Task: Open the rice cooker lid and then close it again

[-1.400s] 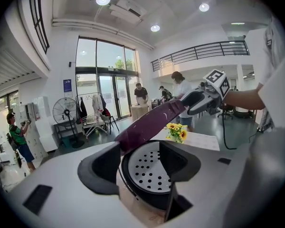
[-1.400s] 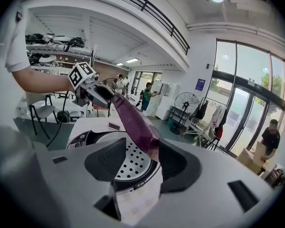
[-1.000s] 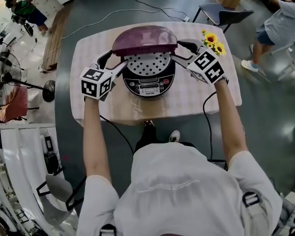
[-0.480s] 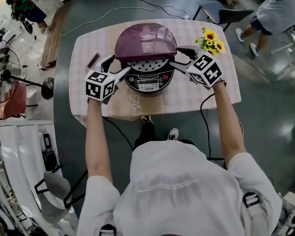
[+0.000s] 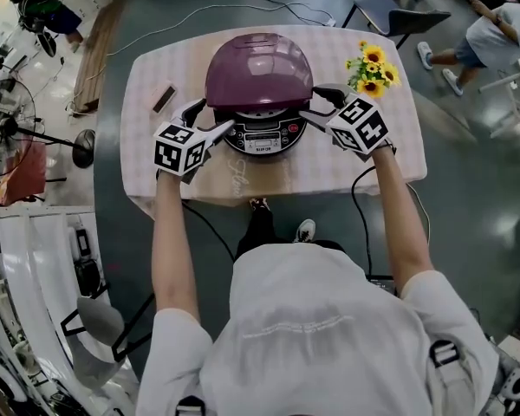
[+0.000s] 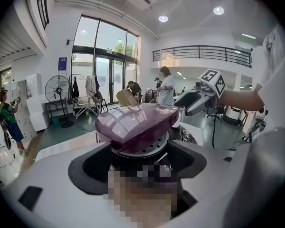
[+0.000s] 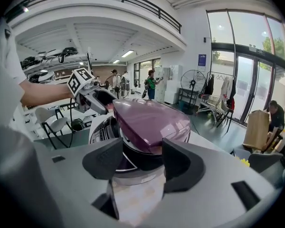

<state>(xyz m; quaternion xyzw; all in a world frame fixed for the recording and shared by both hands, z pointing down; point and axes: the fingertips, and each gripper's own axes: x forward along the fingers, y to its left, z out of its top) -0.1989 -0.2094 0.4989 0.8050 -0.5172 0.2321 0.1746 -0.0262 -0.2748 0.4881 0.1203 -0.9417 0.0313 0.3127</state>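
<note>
Lid: glossy purple dome, slightly ajar.
Left gripper: jaws wide, just opening, lid rim between.
Right gripper: same.

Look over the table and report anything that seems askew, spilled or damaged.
The purple lid of the rice cooker is not seated. It hangs tilted, leaving a gap at the front where the perforated inner plate shows. Nothing looks spilled or damaged.
</note>
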